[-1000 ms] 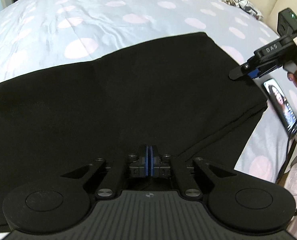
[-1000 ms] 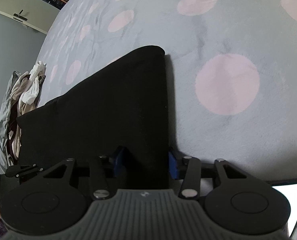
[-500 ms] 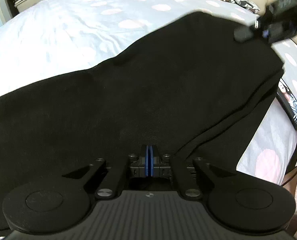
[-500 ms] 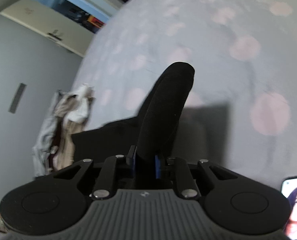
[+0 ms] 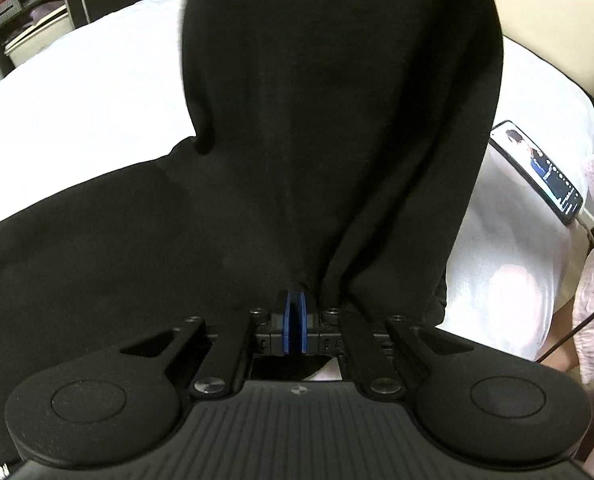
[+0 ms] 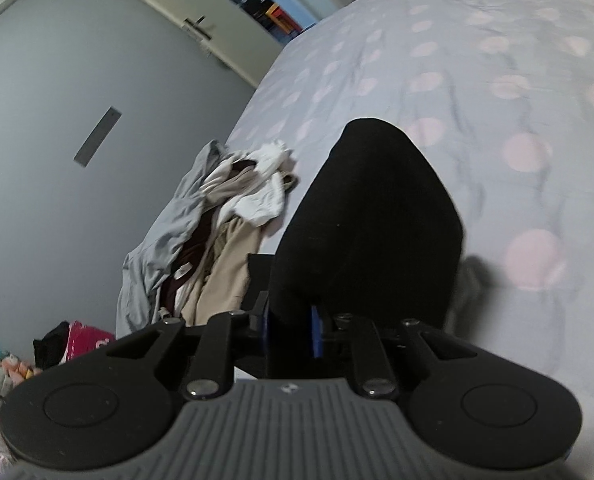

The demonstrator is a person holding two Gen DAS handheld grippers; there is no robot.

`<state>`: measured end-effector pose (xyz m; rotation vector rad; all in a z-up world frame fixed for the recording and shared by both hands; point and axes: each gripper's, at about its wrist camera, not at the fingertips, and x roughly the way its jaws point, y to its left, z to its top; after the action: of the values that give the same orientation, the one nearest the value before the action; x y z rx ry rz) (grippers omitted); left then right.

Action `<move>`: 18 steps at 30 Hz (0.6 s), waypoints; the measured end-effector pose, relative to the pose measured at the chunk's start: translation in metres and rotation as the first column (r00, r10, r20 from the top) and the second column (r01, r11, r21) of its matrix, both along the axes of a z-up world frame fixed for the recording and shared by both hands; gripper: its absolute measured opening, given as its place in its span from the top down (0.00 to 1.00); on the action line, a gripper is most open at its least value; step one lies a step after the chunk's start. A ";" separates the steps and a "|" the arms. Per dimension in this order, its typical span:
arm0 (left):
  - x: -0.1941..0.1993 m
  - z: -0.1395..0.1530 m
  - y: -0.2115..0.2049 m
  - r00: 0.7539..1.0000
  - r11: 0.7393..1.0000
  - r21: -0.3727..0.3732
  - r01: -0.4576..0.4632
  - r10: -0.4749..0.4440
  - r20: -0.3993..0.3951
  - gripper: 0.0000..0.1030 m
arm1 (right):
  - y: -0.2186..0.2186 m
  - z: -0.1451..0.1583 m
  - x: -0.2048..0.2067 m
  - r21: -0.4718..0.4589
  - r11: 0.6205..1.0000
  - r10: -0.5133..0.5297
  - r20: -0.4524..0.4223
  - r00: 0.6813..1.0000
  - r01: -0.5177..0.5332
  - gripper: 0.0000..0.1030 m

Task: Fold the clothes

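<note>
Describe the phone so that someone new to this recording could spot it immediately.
Start at the polka-dot bedspread in the left wrist view and follow the black garment to its right edge. The phone lies just beyond, near the bed's edge, with a cable attached. It is the only flat, glowing screen among soft fabrics.

A lit phone (image 5: 545,176) lay on the dotted bed (image 6: 477,60) at the right. A heap of crumpled laundry (image 6: 217,232) sat at the bed's left edge, near a grey wall (image 6: 57,80).
</note>
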<state>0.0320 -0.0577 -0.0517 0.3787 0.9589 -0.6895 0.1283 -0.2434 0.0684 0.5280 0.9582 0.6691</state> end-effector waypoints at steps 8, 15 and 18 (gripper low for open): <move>0.010 0.054 0.057 0.995 0.995 0.024 -0.097 0.097 -0.038 0.98 | 0.076 0.001 0.019 -0.024 0.995 0.099 -0.018 0.995 -0.099 0.78; 0.039 0.095 0.155 0.942 0.942 0.019 -0.336 0.335 0.026 0.96 | 0.163 -0.021 0.039 -0.053 0.979 0.192 -0.073 0.979 -0.196 0.78; 0.052 0.097 0.179 0.906 0.906 -0.044 -0.422 0.422 0.005 0.96 | 0.193 -0.033 0.048 -0.068 0.971 0.223 -0.100 0.970 -0.230 0.78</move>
<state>0.0844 0.1209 0.0449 0.1284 0.9703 -0.3084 0.1766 -0.0506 0.0356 0.3841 1.1384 0.8134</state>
